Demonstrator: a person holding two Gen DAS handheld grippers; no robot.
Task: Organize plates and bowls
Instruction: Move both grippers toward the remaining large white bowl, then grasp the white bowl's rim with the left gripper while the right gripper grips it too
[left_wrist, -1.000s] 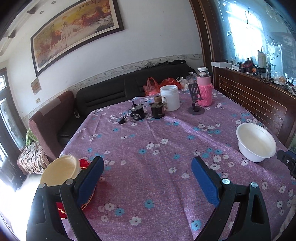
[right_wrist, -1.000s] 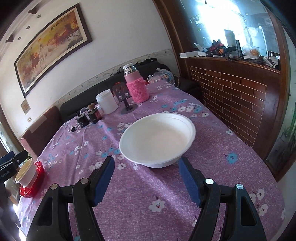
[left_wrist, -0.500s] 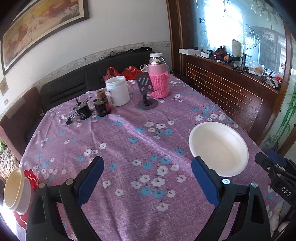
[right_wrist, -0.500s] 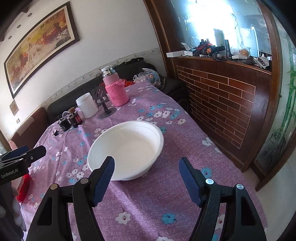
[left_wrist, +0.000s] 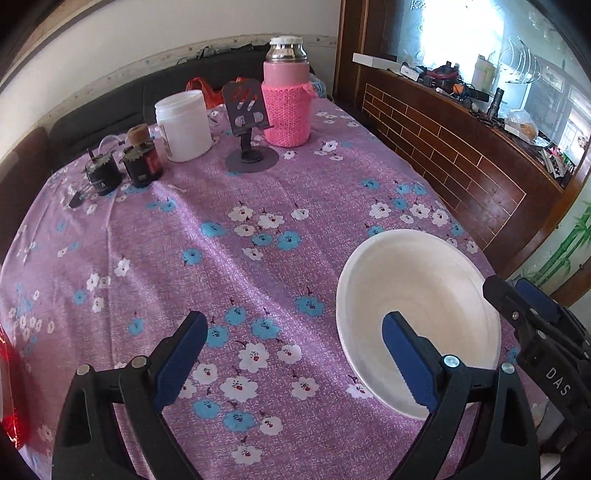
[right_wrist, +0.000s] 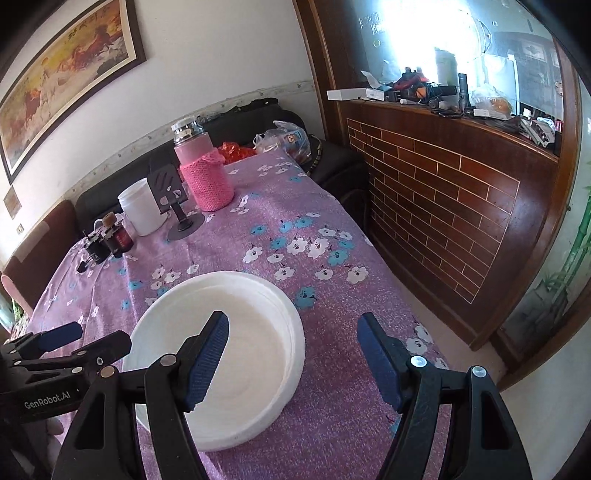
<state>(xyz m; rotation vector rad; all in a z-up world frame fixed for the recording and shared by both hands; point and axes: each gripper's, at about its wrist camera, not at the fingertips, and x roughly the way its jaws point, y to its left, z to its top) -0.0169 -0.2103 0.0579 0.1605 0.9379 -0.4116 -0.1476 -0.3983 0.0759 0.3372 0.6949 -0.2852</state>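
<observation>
While the left gripper (left_wrist: 295, 354) stands wide open at the bottom of the left wrist view, the white bowl (left_wrist: 417, 317) sits at lower right on the purple tablecloth (left_wrist: 221, 258), its rim under the right-hand finger. Across the right wrist view, the right gripper (right_wrist: 293, 354), also wide, straddles the bowl's (right_wrist: 236, 350) right rim at lower centre.

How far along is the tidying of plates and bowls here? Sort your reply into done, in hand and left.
Done: nothing visibly; the white bowl sits alone on the tablecloth.
In hand: both open tools hold nothing; the right tool straddles the bowl's right rim, one finger over its inside, and the left tool is beside it.
Left: grip the bowl and put it away.
</observation>
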